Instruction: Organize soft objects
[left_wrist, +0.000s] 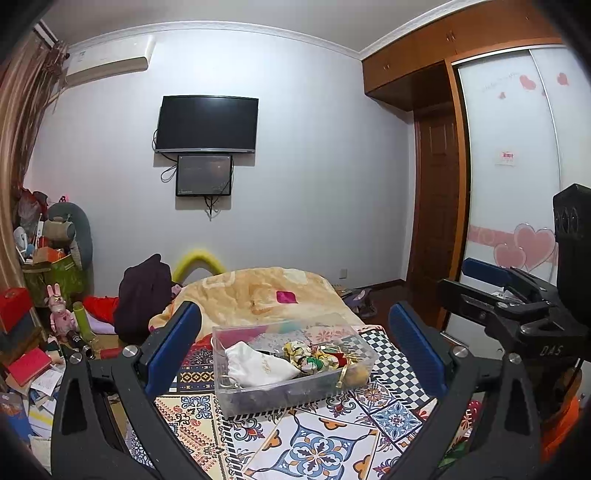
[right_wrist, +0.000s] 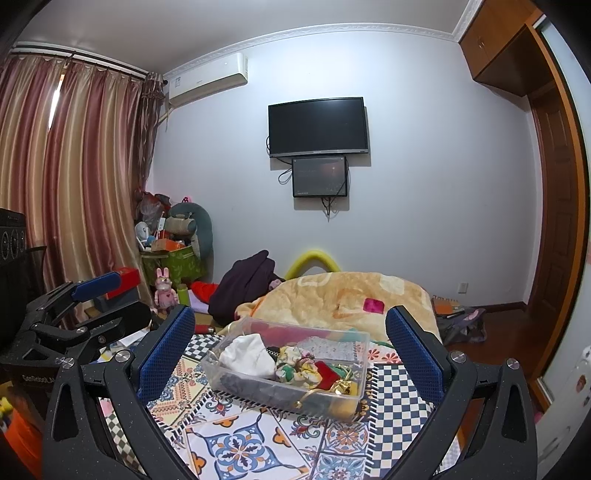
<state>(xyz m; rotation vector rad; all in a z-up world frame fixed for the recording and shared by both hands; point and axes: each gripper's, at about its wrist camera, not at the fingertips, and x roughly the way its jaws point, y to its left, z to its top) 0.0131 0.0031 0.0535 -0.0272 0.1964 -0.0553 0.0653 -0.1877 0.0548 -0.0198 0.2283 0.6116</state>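
1. Left gripper (left_wrist: 295, 347): black frame, blue-padded fingers (left_wrist: 173, 347) spread wide apart, nothing held between them. It hangs above the patterned cloth, with the clear box framed in the gap but not touched. It also shows at the left edge of the right wrist view (right_wrist: 88, 306).
2. Right gripper (right_wrist: 291, 350): same build, blue fingers (right_wrist: 415, 354) spread wide, holding nothing. The clear box lies ahead between them, untouched. It shows at the right edge of the left wrist view (left_wrist: 491, 284).
3. Clear plastic box (left_wrist: 354, 334): rectangular, transparent, no lid on it, resting on the patterned cloth in front of both grippers (right_wrist: 364, 343).
4. White pouch (left_wrist: 255, 363): soft drawstring fabric, lying in the left part of the box (right_wrist: 245, 352).
5. Floral fabric piece (left_wrist: 306, 356): yellow, green and white, bunched in the middle of the box beside the white pouch (right_wrist: 295, 367).
6. Red soft item (right_wrist: 327, 374): lies in the box to the right of the floral piece, with gold bits next to it.
7. Patterned cloth (left_wrist: 317, 446): tile-print and checker panels, covering the surface under the box.
8. Yellow blanket (left_wrist: 258, 291): heaped just behind the box.
9. Wall television (left_wrist: 207, 123): dark screen, smaller screen below it.
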